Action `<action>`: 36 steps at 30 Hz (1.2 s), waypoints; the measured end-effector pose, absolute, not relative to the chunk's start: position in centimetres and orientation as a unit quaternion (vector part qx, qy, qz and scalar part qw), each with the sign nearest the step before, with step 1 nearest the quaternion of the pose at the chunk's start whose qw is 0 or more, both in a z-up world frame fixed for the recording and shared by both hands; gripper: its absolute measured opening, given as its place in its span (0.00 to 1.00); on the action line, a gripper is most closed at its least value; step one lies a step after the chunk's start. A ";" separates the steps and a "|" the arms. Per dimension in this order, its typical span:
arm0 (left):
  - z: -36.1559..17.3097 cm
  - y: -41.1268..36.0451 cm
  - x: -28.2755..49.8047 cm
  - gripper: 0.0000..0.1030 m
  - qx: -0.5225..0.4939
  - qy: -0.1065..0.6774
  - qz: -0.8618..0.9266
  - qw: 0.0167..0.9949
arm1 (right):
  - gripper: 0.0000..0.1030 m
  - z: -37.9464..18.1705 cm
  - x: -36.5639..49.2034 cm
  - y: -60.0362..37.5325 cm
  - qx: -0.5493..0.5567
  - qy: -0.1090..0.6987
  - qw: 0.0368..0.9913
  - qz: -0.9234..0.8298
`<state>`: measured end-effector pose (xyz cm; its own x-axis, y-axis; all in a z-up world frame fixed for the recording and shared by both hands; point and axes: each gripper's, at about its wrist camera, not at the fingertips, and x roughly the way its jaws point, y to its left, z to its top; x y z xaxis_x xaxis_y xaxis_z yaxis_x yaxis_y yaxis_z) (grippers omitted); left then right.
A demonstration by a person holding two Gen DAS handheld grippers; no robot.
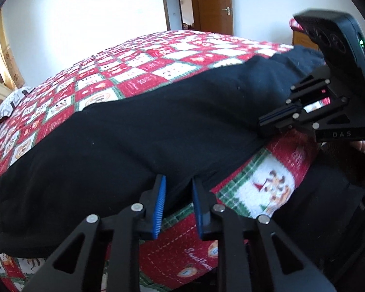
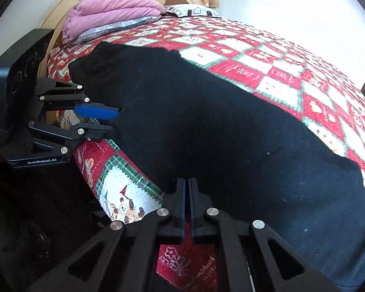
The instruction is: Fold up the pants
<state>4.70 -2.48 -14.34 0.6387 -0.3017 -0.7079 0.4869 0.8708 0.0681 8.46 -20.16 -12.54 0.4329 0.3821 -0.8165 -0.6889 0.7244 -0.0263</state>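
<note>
**Both tools at the near edge of the pants, ready for the lift**

The pants (image 1: 133, 131) lie spread across the bed (image 1: 143, 77), a long black band running along the side nearest the person, over a red, white and green patchwork quilt (image 2: 279, 73). The cloth is plain, dark and soft-looking, mostly flat with a few shallow ripples, and its near edge follows the rim of the mattress. One end reaches toward the headboard (image 2: 58, 24), where a folded pink blanket (image 2: 109, 12) sits well apart from it.

The step in hand looks like the grasp that opens a fold. The left tool (image 1: 178, 189) has its blue pads narrowed around the near edge of the pants with cloth between them; a gap still shows between the pads, so I cannot tell whether the pinch is firm. The right tool (image 2: 187, 192) is fully closed at the near edge further along; its tips sit right at the black cloth and appear to hold a thin pinch of it, though dark fabric against dark fingers hides the contact.

The next move likely calls for both tools to lift together and carry the near edge across to the far edge, keeping the cloth taut between them so that the fold lands straight. A loose left pinch could let the edge slip.
</note>
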 end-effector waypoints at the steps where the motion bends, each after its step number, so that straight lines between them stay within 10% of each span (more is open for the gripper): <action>1: -13.8 -2.4 4.7 0.26 0.116 0.359 -0.224 0.899 | 0.03 -12.2 8.6 -20.7 -0.168 0.427 0.828 0.322; 7: -11.8 -2.7 5.1 0.73 0.118 0.311 -0.214 0.918 | 0.05 -8.4 10.2 -30.1 -0.012 0.419 0.879 0.230; 12: -12.4 -3.0 7.1 0.73 0.100 0.327 -0.192 0.920 | 0.57 -5.8 9.5 -41.7 0.114 0.362 0.922 0.078; 27: -14.9 -2.3 8.6 0.82 0.078 0.348 -0.132 0.925 | 0.57 -3.5 3.8 -61.3 0.379 0.267 0.879 -0.110; 36: -15.1 -2.2 8.6 0.86 0.074 0.346 -0.131 0.926 | 0.57 -5.0 5.9 -59.3 0.320 0.291 0.898 -0.075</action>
